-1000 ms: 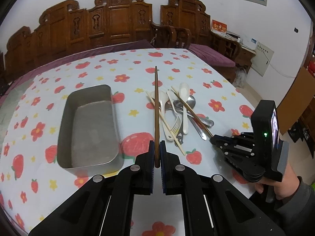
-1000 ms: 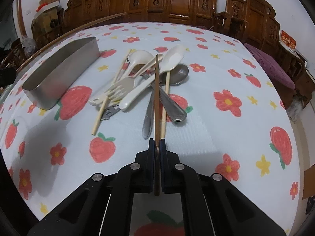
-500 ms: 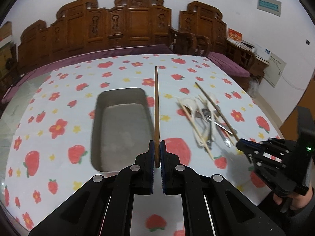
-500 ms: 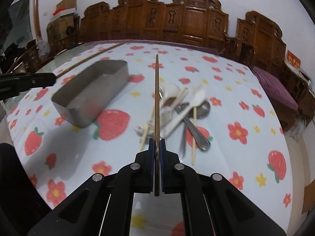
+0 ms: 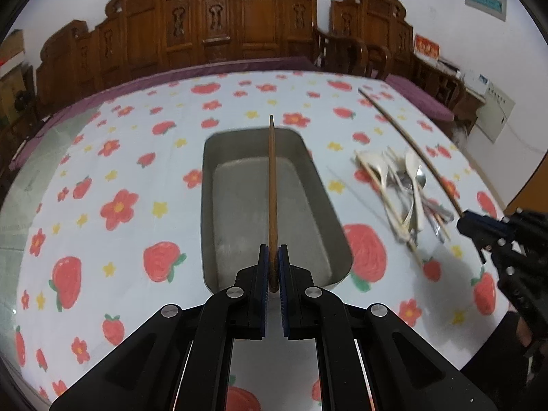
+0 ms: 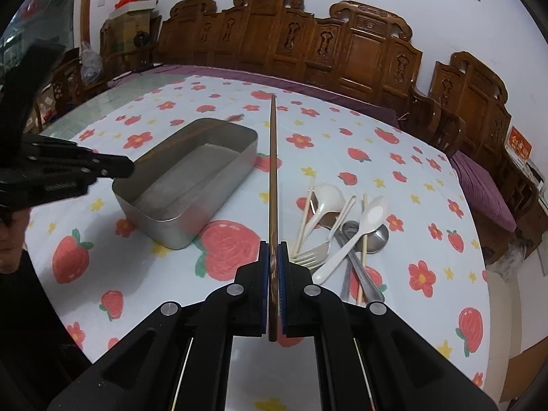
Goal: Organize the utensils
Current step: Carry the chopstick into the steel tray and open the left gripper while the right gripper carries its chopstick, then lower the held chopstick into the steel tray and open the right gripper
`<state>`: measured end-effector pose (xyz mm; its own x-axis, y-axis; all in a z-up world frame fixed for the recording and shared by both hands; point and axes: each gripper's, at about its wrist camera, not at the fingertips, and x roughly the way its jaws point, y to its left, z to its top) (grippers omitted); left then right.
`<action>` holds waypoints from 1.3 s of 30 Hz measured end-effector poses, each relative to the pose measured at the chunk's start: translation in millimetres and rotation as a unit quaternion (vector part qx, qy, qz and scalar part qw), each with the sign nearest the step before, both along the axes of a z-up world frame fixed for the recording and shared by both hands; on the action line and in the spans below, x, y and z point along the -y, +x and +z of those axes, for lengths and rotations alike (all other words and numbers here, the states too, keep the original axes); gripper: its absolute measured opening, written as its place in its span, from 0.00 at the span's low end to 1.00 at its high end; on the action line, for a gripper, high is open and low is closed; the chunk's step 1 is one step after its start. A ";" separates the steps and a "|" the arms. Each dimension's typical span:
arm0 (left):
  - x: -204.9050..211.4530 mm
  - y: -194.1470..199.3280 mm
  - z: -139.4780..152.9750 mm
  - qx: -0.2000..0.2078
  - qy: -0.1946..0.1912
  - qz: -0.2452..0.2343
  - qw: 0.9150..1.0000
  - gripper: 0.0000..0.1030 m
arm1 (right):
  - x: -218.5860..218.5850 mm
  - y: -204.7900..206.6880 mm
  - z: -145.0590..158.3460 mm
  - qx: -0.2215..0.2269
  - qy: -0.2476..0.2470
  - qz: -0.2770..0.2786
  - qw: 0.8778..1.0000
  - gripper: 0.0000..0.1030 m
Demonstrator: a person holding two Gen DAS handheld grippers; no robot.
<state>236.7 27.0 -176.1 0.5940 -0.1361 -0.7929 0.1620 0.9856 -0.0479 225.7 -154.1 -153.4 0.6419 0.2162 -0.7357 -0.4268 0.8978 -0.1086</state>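
My left gripper (image 5: pixel 273 257) is shut on a dark wooden chopstick (image 5: pixel 272 185) that points forward above the empty metal tray (image 5: pixel 210 205). My right gripper (image 6: pixel 273 257) is shut on a second dark wooden chopstick (image 6: pixel 273 171), held in the air between the metal tray (image 6: pixel 219 198) and the utensil pile (image 6: pixel 342 239). The pile holds white spoons, a fork, metal spoons and light chopsticks. In the left wrist view the pile (image 5: pixel 404 191) lies right of the tray, and the right gripper (image 5: pixel 479 226) holds its chopstick (image 5: pixel 411 140) above it. The left gripper (image 6: pixel 102 167) shows at the tray's near left end.
A strawberry and flower tablecloth (image 5: pixel 120 205) covers the table. Carved wooden chairs (image 6: pixel 291 44) line the far side. A purple cushioned bench (image 6: pixel 479 185) stands at the right. Cardboard boxes (image 6: pixel 137 0) are stacked at the back left.
My left gripper has carried its chopstick leftward from the pile to above the tray. My right gripper has lifted its chopstick off the pile and risen.
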 end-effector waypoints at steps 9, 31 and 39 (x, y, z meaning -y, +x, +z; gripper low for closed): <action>-5.3 15.3 -22.0 -0.033 -0.008 -0.008 0.999 0.05 | -14.4 6.0 -6.6 -0.013 -0.006 0.002 1.000 0.06; -64.7 9.9 22.3 0.054 -0.035 0.053 0.997 0.54 | -61.7 53.3 -10.1 -0.096 0.113 0.015 0.989 0.06; -86.3 -3.9 50.6 0.105 -0.039 0.052 0.992 0.86 | -88.7 74.5 -13.0 -0.112 0.131 0.014 0.985 0.06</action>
